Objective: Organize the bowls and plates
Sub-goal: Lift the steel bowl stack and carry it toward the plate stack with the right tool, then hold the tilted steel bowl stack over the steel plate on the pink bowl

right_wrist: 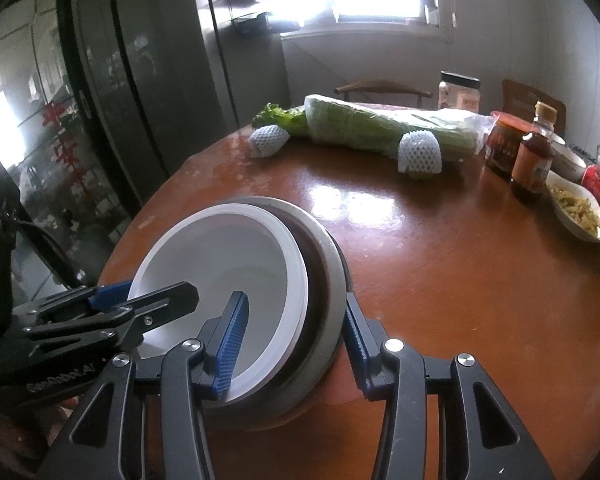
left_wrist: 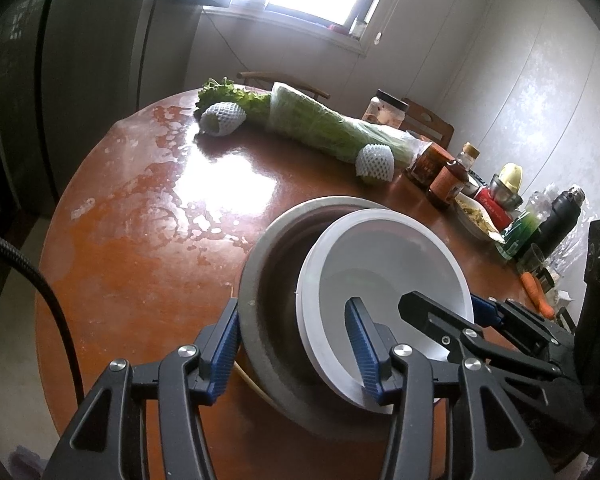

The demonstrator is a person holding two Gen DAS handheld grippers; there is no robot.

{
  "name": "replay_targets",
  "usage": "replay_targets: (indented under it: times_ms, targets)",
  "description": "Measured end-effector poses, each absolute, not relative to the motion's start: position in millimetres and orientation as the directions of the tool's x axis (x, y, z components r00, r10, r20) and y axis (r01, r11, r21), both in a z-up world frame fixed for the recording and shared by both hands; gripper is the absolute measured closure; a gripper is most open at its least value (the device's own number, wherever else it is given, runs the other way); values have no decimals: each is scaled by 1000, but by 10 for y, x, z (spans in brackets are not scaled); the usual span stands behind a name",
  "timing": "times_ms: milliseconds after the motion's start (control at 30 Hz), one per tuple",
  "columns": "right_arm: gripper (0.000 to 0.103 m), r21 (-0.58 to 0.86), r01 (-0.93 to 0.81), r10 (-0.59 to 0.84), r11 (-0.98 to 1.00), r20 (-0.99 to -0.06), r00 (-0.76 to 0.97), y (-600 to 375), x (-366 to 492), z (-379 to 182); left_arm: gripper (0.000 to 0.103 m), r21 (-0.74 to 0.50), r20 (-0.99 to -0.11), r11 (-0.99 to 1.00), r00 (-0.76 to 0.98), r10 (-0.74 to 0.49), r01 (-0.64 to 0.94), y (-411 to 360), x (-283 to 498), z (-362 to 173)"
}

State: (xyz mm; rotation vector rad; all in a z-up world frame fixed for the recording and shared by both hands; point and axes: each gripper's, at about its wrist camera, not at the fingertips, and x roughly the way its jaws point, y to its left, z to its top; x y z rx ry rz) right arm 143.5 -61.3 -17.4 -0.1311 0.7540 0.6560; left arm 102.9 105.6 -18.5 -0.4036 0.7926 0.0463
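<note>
A white bowl (left_wrist: pixel 384 264) sits tilted inside a larger grey bowl with a dark inside (left_wrist: pixel 260 288) on the round brown table (left_wrist: pixel 140 240). My left gripper (left_wrist: pixel 296 344) is open, its jaws straddling the near rims of both bowls, one finger outside the grey bowl and one inside the white bowl. My right gripper (right_wrist: pixel 296 336) is open too, astride the same rims of the white bowl (right_wrist: pixel 220 252) and the grey bowl (right_wrist: pixel 328 264). Each gripper shows in the other's view: the right gripper (left_wrist: pixel 476 316) and the left gripper (right_wrist: pixel 112 304) both reach over the white bowl's rim.
Bagged greens (left_wrist: pixel 320 128) and two foam-netted fruits (left_wrist: pixel 224 118) lie at the table's far side. Jars, sauce bottles (left_wrist: pixel 446 184), a dish of food (right_wrist: pixel 576 208), a dark flask (left_wrist: pixel 560 216) and a carrot (left_wrist: pixel 536 294) crowd the right. Chairs stand behind. A cabinet stands left.
</note>
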Motion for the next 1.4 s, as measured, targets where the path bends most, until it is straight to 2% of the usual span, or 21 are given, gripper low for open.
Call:
replay_targets:
  times_ms: [600, 1400]
  targets:
    - [55, 52, -586, 461, 808, -675, 576, -571, 1435, -210, 52, -328, -706, 926, 700, -110, -186, 1054, 1032, -228]
    - [55, 62, -584, 472, 809, -660, 584, -617, 1427, -179, 52, -311, -705, 932, 703, -94, -187, 1024, 996, -189]
